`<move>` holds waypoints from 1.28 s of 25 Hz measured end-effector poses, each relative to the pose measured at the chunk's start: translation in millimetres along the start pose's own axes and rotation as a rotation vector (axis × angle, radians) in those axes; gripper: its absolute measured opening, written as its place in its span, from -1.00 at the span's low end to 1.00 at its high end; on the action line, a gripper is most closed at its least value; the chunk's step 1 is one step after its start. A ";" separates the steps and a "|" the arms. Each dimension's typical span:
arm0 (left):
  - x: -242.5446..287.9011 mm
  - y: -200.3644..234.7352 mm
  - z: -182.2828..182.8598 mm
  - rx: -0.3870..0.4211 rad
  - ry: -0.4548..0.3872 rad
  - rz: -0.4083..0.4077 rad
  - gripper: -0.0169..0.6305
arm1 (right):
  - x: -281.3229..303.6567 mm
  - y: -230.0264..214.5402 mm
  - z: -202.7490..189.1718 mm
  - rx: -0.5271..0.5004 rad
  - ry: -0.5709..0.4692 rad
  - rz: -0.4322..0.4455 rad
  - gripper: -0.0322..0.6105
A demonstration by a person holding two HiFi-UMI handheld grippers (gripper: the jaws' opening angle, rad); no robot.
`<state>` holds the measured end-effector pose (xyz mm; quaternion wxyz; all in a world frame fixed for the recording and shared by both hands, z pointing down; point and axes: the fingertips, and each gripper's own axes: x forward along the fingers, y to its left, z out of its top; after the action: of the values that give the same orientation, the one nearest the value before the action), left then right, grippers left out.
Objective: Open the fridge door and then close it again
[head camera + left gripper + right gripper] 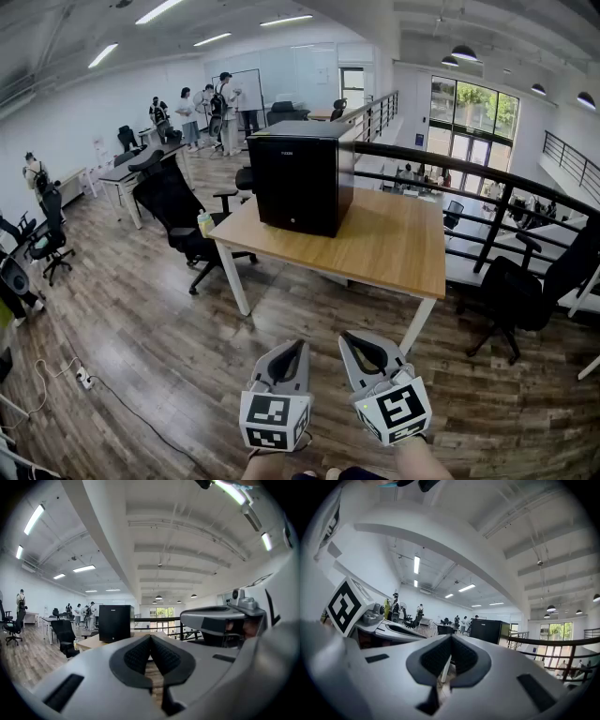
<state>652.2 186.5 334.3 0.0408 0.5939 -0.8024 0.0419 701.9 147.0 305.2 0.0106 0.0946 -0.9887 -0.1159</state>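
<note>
A small black fridge [300, 176] stands with its door shut on a wooden table [394, 253] some way ahead of me. It also shows in the left gripper view as the fridge [116, 623] and in the right gripper view as the fridge [489, 631]. My left gripper [299, 345] and right gripper [344, 339] hover side by side over the wooden floor, well short of the table. Both are shut with nothing between their pads. The left gripper [150, 637] and the right gripper [451, 638] each show closed jaws in their own views.
Black office chairs [178, 211] stand left of the table, another chair [525, 291] to its right by a black railing [469, 173]. Several people [225, 112] stand at the far back by desks. A cable and power strip [82, 378] lie on the floor at left.
</note>
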 end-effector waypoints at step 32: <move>41.1 1.4 -9.5 0.003 -0.018 0.012 -0.93 | 22.8 -32.5 -31.7 0.030 -0.003 0.070 -0.91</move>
<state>639.1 149.0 348.4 0.0327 0.5895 -0.8062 0.0379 686.9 104.4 328.5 0.0117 0.0600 -0.9930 -0.1010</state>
